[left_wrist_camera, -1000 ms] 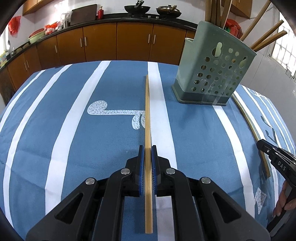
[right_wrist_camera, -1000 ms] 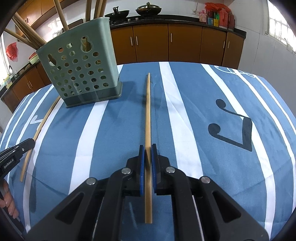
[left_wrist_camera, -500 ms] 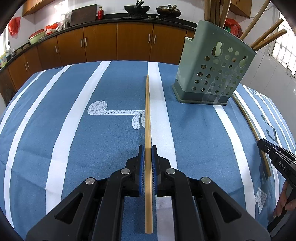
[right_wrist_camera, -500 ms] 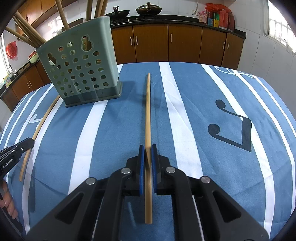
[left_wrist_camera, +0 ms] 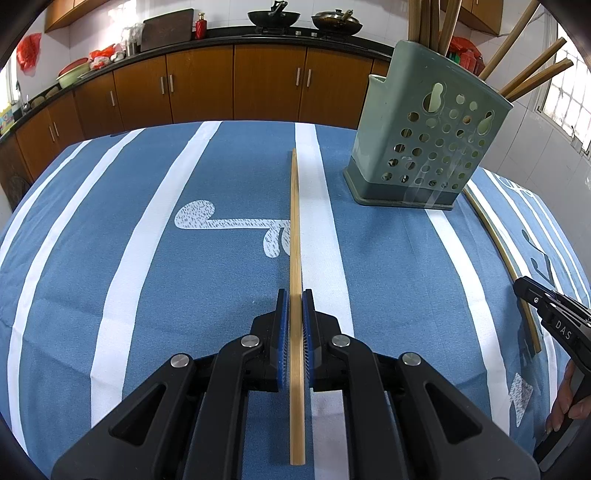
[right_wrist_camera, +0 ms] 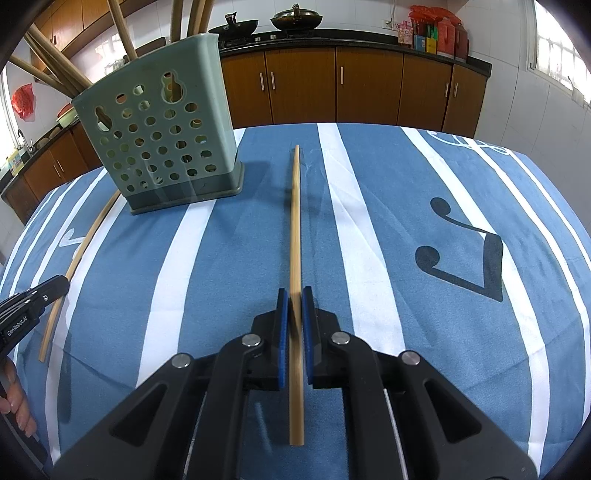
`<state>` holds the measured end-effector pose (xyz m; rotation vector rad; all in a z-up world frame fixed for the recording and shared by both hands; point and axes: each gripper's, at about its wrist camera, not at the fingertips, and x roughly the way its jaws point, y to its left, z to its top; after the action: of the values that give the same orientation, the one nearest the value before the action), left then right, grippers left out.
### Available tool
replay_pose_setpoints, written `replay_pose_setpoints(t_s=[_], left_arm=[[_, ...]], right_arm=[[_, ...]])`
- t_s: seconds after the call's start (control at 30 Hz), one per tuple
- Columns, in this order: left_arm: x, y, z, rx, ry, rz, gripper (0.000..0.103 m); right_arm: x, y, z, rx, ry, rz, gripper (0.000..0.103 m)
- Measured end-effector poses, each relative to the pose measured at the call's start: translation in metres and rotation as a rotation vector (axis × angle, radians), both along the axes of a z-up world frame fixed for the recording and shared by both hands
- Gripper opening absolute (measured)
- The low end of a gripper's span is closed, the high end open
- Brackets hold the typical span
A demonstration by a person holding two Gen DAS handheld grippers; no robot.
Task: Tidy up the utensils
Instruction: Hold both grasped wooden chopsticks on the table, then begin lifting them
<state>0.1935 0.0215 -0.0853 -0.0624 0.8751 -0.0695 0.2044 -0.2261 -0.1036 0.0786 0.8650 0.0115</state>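
Two chopsticks, one clamped in left gripper, one in right gripper, above tabletop; lift each tip-down, one after another, into green holder.

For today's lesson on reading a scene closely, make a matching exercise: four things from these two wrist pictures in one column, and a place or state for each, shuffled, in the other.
Things:
1. left hand-held gripper
2. green utensil holder
3. wok
4. tablecloth

States:
A. on the kitchen counter
B. blue with white stripes
C. shut on a chopstick
D. stands on the table, sticks inside

Pairs: 1-C, 2-D, 3-A, 4-B
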Motion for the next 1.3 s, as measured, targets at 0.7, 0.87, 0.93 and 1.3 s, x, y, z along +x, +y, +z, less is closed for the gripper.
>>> replay_pose_setpoints(t_s=[0.7,0.87,0.93,1.3], left_arm=[[-0.014,-0.011,0.000,0.103,-0.001,-0.021,0.009],[-0.013,-0.009,0.003,0.108,0.014,-0.035,0.007],[-0.017,-0.005,0.009,0.101,-0.002,-0.026,0.007],[-0.030,0.012,0.057,0.045,-0.122,-0.011,0.007]], right_arm=[[-0.009,-0.005,-0.001,0.016,-0.001,-0.010,0.009],[-0.015,-0.008,0.005,0.016,-0.020,-0.006,0.008],[-0.020,-0.012,0.012,0.022,-0.043,-0.013,0.008],[-0.039,-0.030,0.066,0.055,-0.198,-0.045,0.008]])
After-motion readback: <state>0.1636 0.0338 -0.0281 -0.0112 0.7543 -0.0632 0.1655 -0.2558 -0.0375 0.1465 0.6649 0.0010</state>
